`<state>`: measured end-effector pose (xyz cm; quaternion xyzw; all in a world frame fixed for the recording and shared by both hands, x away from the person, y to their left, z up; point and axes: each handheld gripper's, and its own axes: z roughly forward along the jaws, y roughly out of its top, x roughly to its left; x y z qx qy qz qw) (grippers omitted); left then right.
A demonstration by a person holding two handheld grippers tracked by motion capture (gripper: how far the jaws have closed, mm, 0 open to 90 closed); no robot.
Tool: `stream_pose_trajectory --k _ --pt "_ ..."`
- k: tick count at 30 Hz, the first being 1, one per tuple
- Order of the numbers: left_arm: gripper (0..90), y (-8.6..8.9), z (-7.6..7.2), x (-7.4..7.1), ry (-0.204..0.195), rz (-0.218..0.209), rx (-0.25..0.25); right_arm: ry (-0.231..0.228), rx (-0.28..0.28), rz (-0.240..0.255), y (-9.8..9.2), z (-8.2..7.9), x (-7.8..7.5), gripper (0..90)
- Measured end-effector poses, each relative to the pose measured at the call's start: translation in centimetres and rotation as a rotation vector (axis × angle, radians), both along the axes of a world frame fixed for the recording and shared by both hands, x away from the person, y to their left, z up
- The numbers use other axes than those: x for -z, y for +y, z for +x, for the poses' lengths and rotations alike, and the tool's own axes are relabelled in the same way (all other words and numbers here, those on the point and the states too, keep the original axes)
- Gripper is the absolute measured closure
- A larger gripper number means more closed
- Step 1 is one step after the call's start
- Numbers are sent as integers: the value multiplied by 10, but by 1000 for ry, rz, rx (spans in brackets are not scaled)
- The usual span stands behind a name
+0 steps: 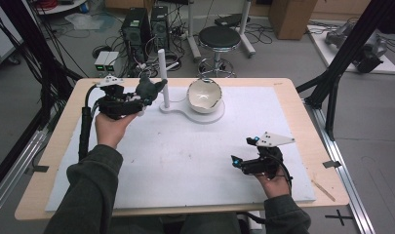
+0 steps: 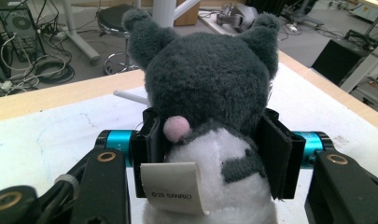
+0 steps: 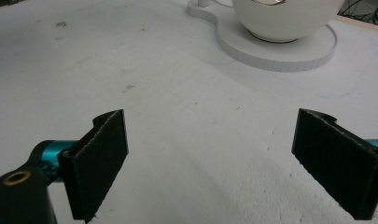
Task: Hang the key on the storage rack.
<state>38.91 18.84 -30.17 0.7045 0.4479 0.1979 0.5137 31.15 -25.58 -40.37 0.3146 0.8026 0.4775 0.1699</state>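
High view: plush toy (image 1: 148, 87) against white post (image 1: 163, 78), bowl (image 1: 204, 95) beside.

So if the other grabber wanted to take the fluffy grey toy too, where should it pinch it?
Probably the head. The left gripper already squeezes the plush toy at its sides around the neck, so the round grey head and two ears stick out free beyond the jaws. The right gripper, open near the table's front edge, could come from the bowl's side and pinch the soft head across its width.

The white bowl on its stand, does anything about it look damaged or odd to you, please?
Yes: the white bowl on the stand has a jagged, uneven rim, like a cracked eggshell. It could be its design rather than damage; it sits upright.
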Motion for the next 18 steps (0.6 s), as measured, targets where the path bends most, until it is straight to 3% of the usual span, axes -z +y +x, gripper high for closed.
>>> stream_pose_trajectory --k 18 --pt "471 -3 7 5 13 2 -19 -2 0 1 0 0 0 97"
